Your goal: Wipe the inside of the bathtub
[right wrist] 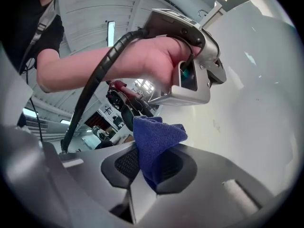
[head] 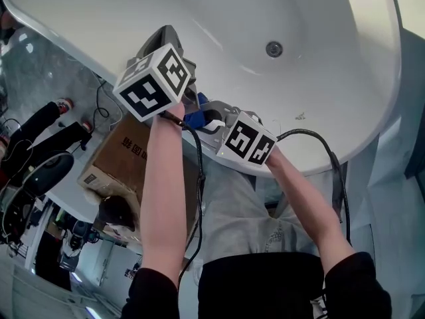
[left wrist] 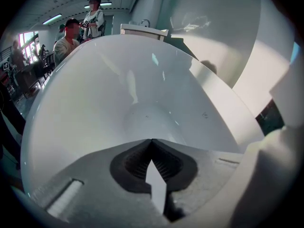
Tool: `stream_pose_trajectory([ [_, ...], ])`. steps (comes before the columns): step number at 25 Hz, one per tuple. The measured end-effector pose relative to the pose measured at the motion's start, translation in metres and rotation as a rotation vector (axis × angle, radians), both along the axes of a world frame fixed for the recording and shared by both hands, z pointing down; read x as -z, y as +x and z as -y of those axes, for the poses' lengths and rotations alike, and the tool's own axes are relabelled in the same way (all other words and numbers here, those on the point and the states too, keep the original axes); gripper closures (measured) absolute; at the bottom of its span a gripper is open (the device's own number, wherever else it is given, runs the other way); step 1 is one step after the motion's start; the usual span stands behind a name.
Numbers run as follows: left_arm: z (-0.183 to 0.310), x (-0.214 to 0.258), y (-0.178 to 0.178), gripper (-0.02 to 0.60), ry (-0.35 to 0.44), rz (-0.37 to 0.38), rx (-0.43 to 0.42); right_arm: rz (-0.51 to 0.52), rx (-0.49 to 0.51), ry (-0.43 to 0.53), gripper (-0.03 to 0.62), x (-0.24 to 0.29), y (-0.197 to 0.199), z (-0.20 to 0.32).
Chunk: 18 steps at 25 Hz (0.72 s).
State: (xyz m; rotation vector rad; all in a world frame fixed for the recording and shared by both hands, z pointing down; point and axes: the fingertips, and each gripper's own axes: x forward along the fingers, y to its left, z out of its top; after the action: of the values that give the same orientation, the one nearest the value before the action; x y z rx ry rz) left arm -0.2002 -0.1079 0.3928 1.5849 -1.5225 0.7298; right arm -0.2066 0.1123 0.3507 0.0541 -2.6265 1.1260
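Blue woven cloth (right wrist: 156, 137) is clamped in the right gripper (right wrist: 148, 163). Left gripper (left wrist: 152, 152) is closed on nothing and points into the white oval bathtub (left wrist: 95, 103).

The left gripper (left wrist: 152, 142) hung over the near rim of the tub (head: 319, 78), just left of the right gripper (right wrist: 151, 161), whose jaws had a cloth (right wrist: 154, 139) between them. The drain (head: 274, 48) lay in the tub beyond them. A box (head: 123, 155) stood outside, to the left.

Black sleeves (head: 357, 286) — grey hand-held grippers (left wrist: 152, 145) (right wrist: 144, 155), marker cubes (head: 154, 82), black cables (head: 199, 171)
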Motion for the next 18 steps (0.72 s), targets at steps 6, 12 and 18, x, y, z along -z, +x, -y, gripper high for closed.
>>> stream_pose_trajectory([
  [6,-0.002,0.004,-0.006,0.580,0.007,-0.002,0.012,-0.051,0.013,0.041,0.523,-0.010,0.009,0.011],
  [12,0.000,0.006,0.011,0.580,0.005,-0.006,-0.003,-0.168,-0.048,0.022,0.523,-0.046,0.066,0.039],
  [18,0.003,-0.012,0.020,0.580,-0.013,-0.008,-0.033,-0.248,-0.137,0.026,0.523,-0.090,0.104,0.087],
])
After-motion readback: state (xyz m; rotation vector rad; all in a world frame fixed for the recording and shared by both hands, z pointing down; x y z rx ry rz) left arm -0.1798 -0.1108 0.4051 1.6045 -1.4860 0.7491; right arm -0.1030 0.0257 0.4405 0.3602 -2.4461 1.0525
